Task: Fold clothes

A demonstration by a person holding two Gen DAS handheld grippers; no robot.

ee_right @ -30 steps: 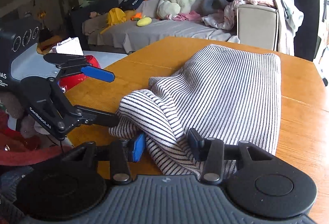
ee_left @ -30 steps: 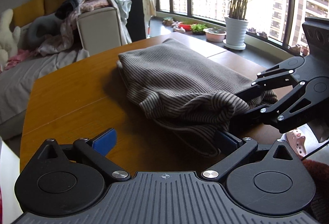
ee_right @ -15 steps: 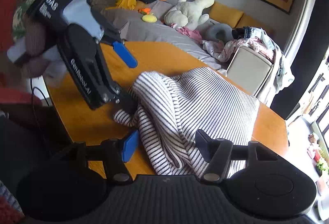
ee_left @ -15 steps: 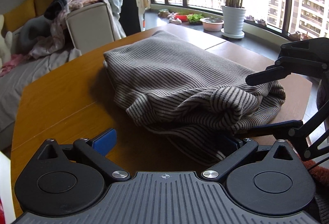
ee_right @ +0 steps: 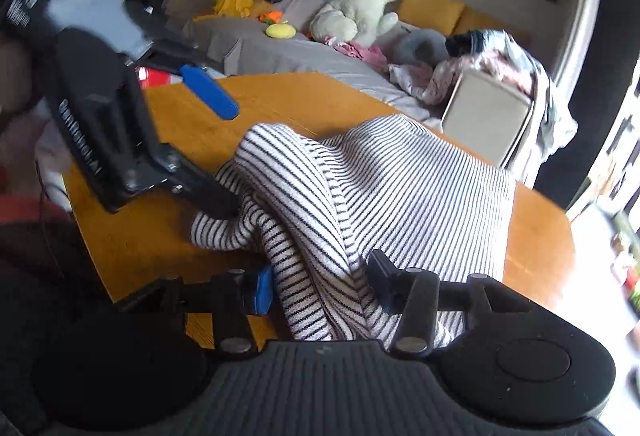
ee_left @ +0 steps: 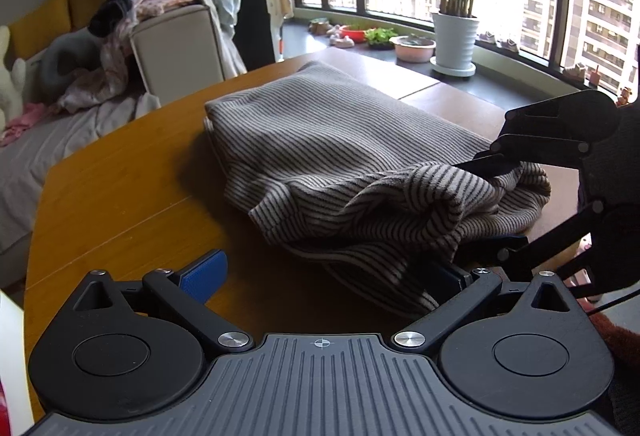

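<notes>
A black-and-white striped garment [ee_left: 340,140] [ee_right: 420,188] lies folded on the wooden table [ee_left: 120,196] [ee_right: 192,124], its near edge bunched into a thick roll. My right gripper [ee_right: 320,284] [ee_left: 488,206] is closing, and its blue pad and black finger press the roll from both sides. In the left wrist view one right finger lies on top of the roll and the other beneath it. My left gripper [ee_left: 324,274] [ee_right: 230,156] stands wide open. Its blue pad [ee_left: 204,272] is in free air and its other finger is tucked under the garment's hem.
A beige armchair [ee_left: 176,48] piled with clothes stands beyond the table's far edge. A grey sofa with plush toys [ee_right: 352,16] lies further back. A potted plant [ee_left: 456,36] and small bowls sit on the window ledge. The table's near edge runs just below both grippers.
My right gripper has rolled, tilting its view, and its jaws widened and then narrowed on the bunched edge. The roll of fabric now stands higher. My left gripper has stayed open and still.
</notes>
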